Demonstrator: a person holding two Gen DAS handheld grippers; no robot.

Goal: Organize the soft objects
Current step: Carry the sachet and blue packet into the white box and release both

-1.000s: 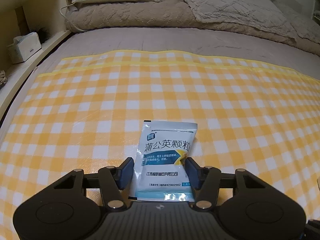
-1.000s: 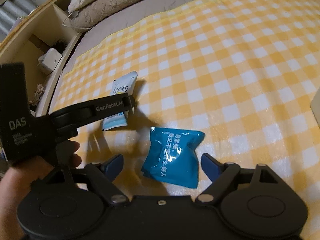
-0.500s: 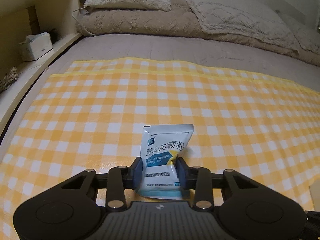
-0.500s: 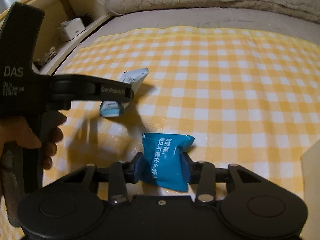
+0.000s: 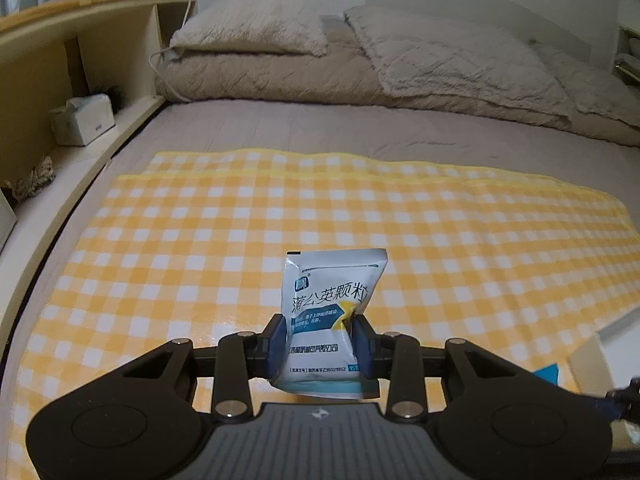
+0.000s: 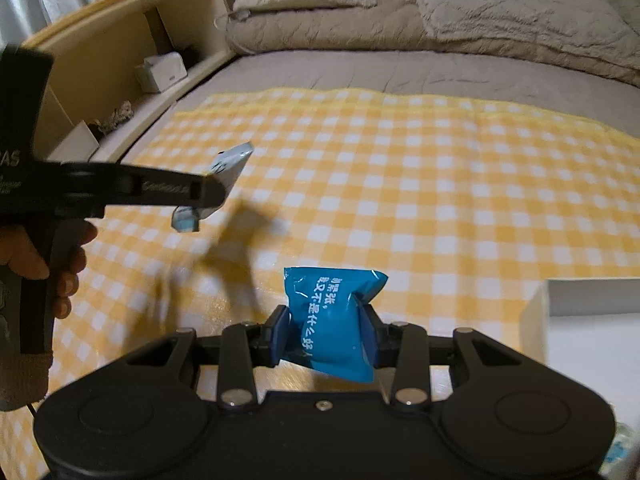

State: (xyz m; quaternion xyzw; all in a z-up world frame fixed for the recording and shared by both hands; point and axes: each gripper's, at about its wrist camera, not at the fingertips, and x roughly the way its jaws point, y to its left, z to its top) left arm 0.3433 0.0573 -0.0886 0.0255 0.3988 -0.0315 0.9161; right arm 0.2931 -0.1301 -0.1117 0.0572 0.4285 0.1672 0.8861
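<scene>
A white sachet (image 5: 332, 300) with blue print stands upright between the blue pads of my left gripper (image 5: 320, 344), which is shut on its lower half, clear of the yellow checked cloth (image 5: 200, 240). The right wrist view shows this same gripper (image 6: 208, 196) from the side at the left, the sachet (image 6: 232, 162) sticking out past its tips. My right gripper (image 6: 325, 334) is shut on a blue packet (image 6: 332, 312), which puckers between the pads above the cloth (image 6: 440, 200).
A white open box (image 6: 592, 332) sits at the right edge of the cloth, with its corner (image 5: 612, 340) also in the left wrist view. A wooden shelf (image 5: 80, 92) holding a tissue box (image 5: 84, 120) runs along the left. Pillows (image 5: 256, 28) and a duvet lie at the bed's head.
Both grippers closed on their packets and lifted them off the cloth. The right gripper rolled level, and the white box came into view at the right.
</scene>
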